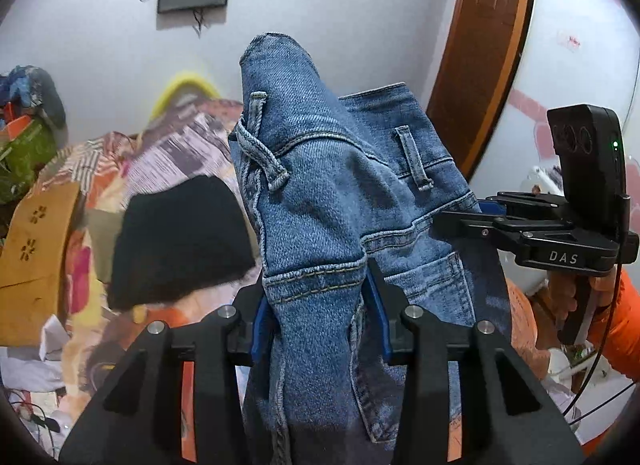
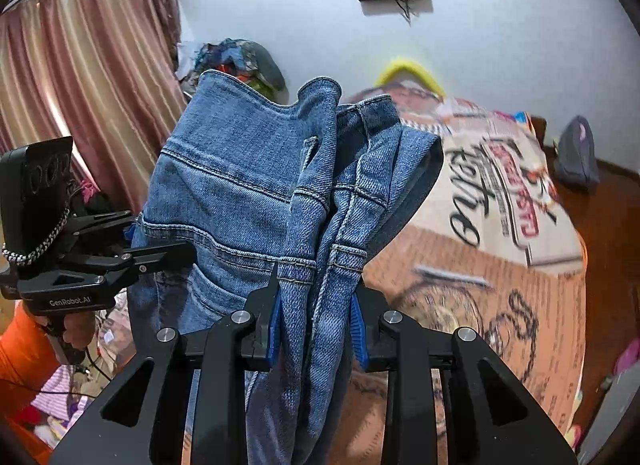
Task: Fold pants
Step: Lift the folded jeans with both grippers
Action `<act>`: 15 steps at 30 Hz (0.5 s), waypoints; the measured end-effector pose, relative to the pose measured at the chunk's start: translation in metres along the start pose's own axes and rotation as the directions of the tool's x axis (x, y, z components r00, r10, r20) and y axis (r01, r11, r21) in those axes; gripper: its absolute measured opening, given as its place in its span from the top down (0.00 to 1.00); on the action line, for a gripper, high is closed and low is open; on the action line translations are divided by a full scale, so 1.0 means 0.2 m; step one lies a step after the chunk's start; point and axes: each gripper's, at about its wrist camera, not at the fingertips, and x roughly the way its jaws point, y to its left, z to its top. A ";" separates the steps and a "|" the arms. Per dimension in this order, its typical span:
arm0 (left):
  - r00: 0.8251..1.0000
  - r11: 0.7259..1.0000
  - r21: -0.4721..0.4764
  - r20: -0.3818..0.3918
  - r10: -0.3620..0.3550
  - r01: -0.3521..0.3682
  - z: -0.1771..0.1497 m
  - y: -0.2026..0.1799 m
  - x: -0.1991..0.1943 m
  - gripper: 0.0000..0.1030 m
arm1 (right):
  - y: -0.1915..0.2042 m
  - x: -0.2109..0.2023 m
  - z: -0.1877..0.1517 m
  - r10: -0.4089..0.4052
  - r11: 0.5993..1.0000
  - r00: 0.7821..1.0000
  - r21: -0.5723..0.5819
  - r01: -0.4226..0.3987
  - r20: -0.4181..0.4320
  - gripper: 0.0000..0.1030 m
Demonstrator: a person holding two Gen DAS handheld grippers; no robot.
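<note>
The blue denim pants (image 1: 320, 193) hang in the air, held at the waistband by both grippers. My left gripper (image 1: 318, 305) is shut on the waistband, with belt loops standing above its blue pads. My right gripper (image 2: 316, 313) is shut on the bunched waistband of the same pants (image 2: 240, 193). In the left wrist view the right gripper (image 1: 460, 221) reaches in from the right and clamps the other waistband end. In the right wrist view the left gripper (image 2: 160, 249) clamps the pants from the left. The legs drop out of sight below.
A bed with a printed orange and white cover (image 2: 500, 245) lies beneath. A black folded garment (image 1: 180, 241) and a heap of patterned clothes (image 1: 72, 205) lie at left. Pink curtains (image 2: 80, 85), a wooden door frame (image 1: 488, 45) and a white wall stand behind.
</note>
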 end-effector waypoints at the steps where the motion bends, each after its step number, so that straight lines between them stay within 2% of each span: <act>1: 1.000 1.000 -0.003 0.015 0.004 -0.004 0.02 0.02 -0.02 0.60 | 0.02 0.00 0.03 0.001 1.000 1.000 -0.010 -0.001 0.011 0.75; 9: 0.995 0.998 -0.050 0.091 0.043 -0.038 0.12 0.25 -0.12 0.60 | 0.15 0.10 0.25 0.013 0.996 0.997 -0.086 -0.007 0.074 0.75; 15: 0.996 0.992 -0.113 0.067 0.061 -0.053 0.22 0.51 -0.07 0.60 | 0.19 0.27 0.40 0.047 0.994 0.995 -0.098 -0.038 0.093 0.75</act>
